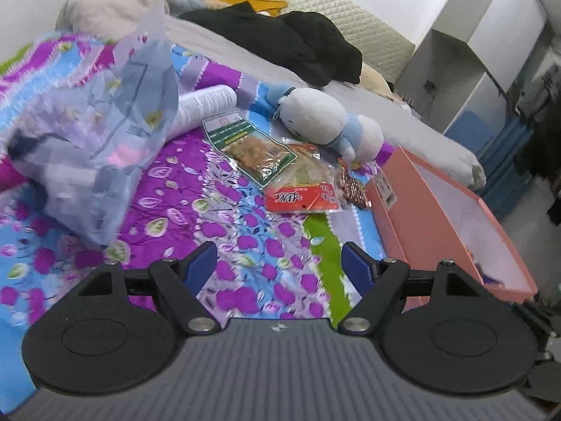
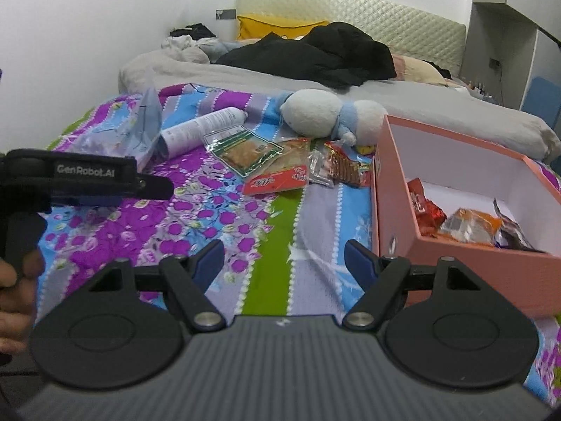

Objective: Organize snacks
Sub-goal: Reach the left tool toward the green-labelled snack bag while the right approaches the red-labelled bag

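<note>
Several snack packets lie on the flowered bedspread: a green-edged packet (image 1: 250,145) (image 2: 245,152), a red packet (image 1: 301,198) (image 2: 277,180) and a dark red packet (image 1: 354,187) (image 2: 345,166). To their right stands an open pink box (image 1: 403,217) (image 2: 396,189) holding several more packets (image 2: 470,224). My left gripper (image 1: 278,263) is open over the bedspread, nearer than the packets, with nothing between its fingers. My right gripper (image 2: 284,261) is open too, just left of the box's near corner. The left gripper's handle (image 2: 70,175) and a hand show at the left of the right wrist view.
A crumpled clear plastic bag (image 1: 101,137) (image 2: 140,129) lies at the left, with a white bottle (image 1: 203,105) (image 2: 203,129) on its side behind it. A white and blue plush toy (image 1: 326,119) (image 2: 333,112) lies behind the packets. Black clothes (image 1: 298,42) cover the grey blanket.
</note>
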Demonstrator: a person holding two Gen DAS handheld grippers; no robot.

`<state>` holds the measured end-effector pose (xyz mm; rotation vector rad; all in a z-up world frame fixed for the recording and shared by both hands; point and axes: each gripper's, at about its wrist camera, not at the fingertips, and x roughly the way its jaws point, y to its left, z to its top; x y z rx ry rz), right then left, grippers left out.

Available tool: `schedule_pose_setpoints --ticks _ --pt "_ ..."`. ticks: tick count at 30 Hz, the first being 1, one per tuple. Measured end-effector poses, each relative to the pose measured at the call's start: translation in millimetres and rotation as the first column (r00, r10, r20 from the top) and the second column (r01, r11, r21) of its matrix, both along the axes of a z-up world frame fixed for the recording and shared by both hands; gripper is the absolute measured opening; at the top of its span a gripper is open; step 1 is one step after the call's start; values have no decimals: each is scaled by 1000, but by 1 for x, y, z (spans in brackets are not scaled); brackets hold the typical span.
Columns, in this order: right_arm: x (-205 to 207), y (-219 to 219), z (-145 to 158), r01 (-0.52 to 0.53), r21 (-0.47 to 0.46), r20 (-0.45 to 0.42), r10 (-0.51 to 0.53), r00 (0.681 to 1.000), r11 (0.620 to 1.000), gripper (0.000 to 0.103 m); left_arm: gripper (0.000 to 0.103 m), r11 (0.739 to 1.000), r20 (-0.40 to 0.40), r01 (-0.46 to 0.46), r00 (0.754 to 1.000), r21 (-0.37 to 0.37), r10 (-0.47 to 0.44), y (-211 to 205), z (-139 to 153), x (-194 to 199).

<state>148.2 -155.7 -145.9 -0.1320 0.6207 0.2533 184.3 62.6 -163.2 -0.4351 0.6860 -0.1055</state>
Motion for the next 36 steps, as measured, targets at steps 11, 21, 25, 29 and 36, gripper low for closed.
schedule_pose_setpoints --ticks 11,21,25,29,36 --pt "71 10 -21 33 52 -33 -31 999 998 66 81 992 -39 -33 999 -122 28 8 -33 89" --pt "140 16 -52 86 106 -81 -77 994 991 65 82 970 -121 -62 992 -235 34 16 -73 165" --pt "164 17 -64 97 131 -84 -87 993 987 65 90 976 -143 -84 988 -200 56 12 -79 193" --pt "185 16 -75 115 163 -112 -97 989 980 65 93 975 -141 -99 987 -199 71 10 -82 216" --pt "207 18 -90 120 193 -133 -95 987 974 65 101 976 -138 -135 984 -171 112 3 -85 246"
